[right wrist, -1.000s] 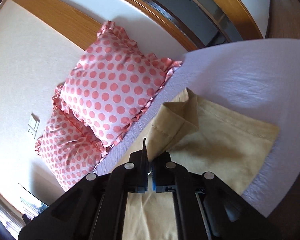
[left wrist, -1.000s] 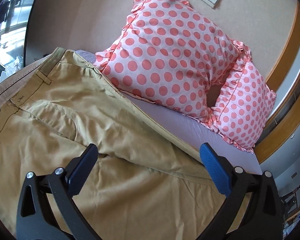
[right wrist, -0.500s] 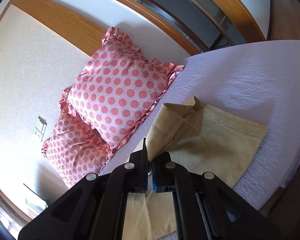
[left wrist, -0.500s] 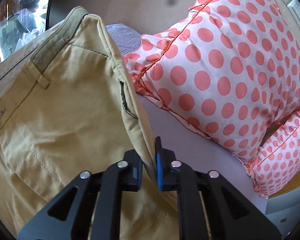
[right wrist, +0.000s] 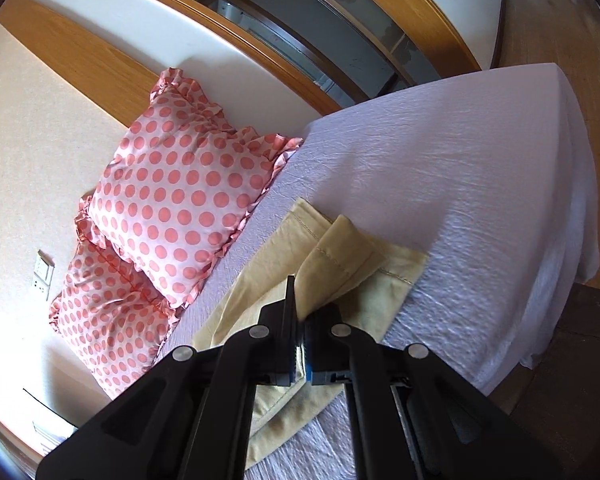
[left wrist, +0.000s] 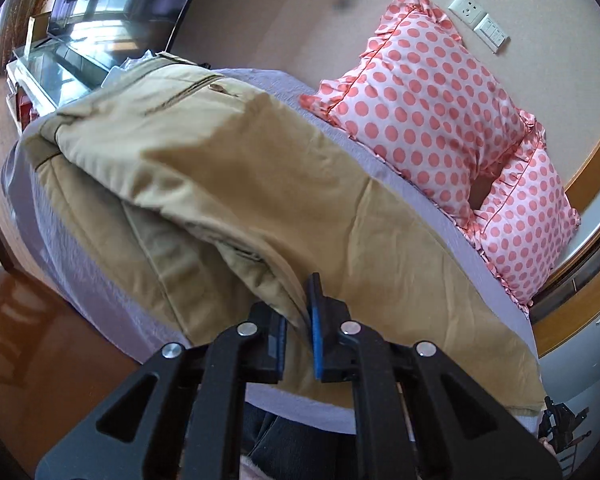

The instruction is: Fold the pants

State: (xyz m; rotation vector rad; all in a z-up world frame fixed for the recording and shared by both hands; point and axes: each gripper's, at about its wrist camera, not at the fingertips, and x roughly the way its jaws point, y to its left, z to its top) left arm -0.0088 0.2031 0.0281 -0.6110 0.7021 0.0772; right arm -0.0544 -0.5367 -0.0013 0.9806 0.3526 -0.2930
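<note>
My left gripper (left wrist: 298, 312) has its jaws pinched together on a fold of the khaki pants (left wrist: 236, 184), the cloth running up between the blue pads (left wrist: 315, 332) and draping away over the lavender bedsheet (left wrist: 60, 240). From this wrist I see the waistband end of the pants at the far left corner of the bed, a back pocket slit and button facing up, with one layer lapped over another along the near edge. The fabric spreads rightward across the mattress toward the bed's near corner.

My right gripper (right wrist: 300, 320) is likewise clamped — its jaws closed on the hem end of a pant leg (right wrist: 336, 264), which stands lifted and creased above the other leg lying flat on the sheet (right wrist: 460, 184). The stitched cuff line shows on both layers. Beyond the cuffs the sheet is bare out to the bed's far corner.

Two pink polka-dot pillows (left wrist: 428, 92) with ruffled edges lean against the cream wall at the head of the bed, just beside the long edge of the pants but not touching them as far as I can tell. A white wall socket and switch plate (left wrist: 480, 20) sit above the pillows — wooden trim (right wrist: 228, 28) frames the wall behind.
</note>
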